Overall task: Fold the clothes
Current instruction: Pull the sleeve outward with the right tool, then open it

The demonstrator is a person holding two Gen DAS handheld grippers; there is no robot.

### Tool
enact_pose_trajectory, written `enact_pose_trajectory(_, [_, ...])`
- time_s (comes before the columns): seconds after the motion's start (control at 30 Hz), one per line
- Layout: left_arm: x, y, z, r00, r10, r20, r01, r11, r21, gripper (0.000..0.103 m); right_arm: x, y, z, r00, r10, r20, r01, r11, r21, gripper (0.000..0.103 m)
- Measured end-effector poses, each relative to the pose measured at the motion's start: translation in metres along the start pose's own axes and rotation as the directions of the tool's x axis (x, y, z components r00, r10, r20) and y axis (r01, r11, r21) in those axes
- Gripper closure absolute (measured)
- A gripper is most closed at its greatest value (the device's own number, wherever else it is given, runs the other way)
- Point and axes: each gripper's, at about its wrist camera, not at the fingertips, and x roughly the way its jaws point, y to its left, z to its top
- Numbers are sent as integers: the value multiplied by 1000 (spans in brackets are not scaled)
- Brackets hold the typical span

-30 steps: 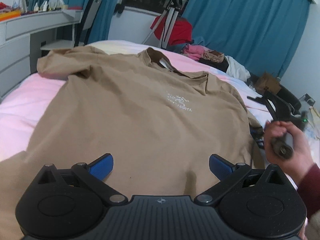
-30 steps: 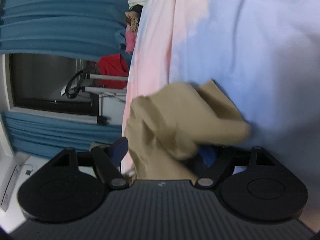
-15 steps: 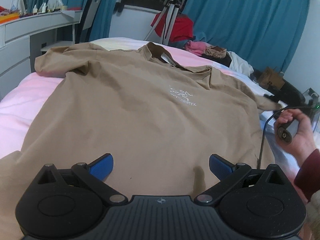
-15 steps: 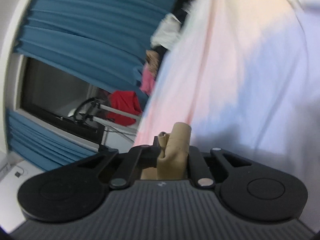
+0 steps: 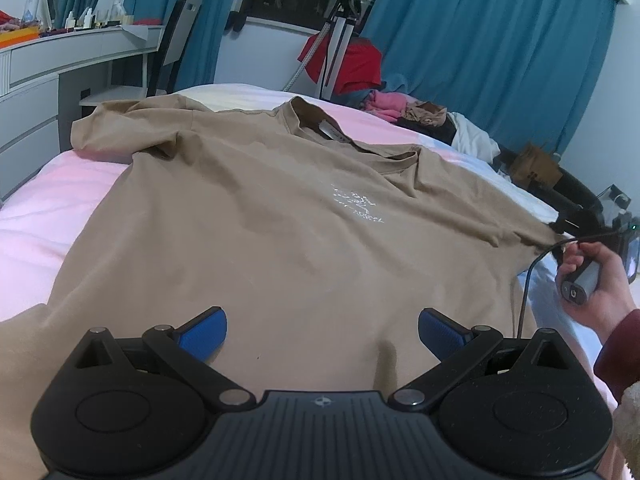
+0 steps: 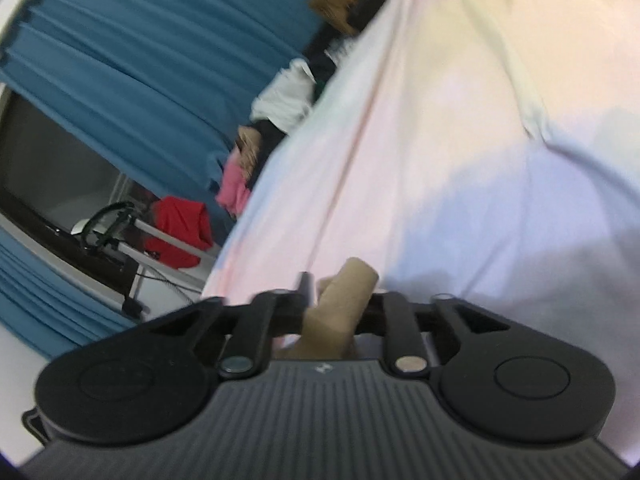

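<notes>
Right gripper point(image 6: 338, 312) jaws opening around tan T-shirt point(image 5: 288, 216) sleeve to spread it; left gripper point(image 5: 322, 330) hovers apart

The right wrist view is blurred. The gripper body hides most of the sleeve point(image 6: 340, 304), so I cannot tell if the pads press it. In the left view, the shirt point(image 5: 280, 240) hem is cut off below
</notes>
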Motion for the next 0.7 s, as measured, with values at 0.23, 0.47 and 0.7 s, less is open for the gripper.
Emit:
enact_pose_trajectory(0.23, [-5, -1, 1, 1000, -16, 3, 16, 1000, -10, 0, -35, 0, 2, 998, -47, 35, 46, 999, 19, 21])
enact_pose_trajectory(0.47, [-14, 0, 0, 999, -44, -1, 44, 998, -37, 0, -56, -18, -22, 997, -67, -40, 70, 994, 82, 22])
enact_pose_trajectory(0.7, [-14, 0, -2, 998, -57, -13, 56, 997, -55, 0, -28, 3, -40, 989, -102, -109, 86, 985, -148, 46])
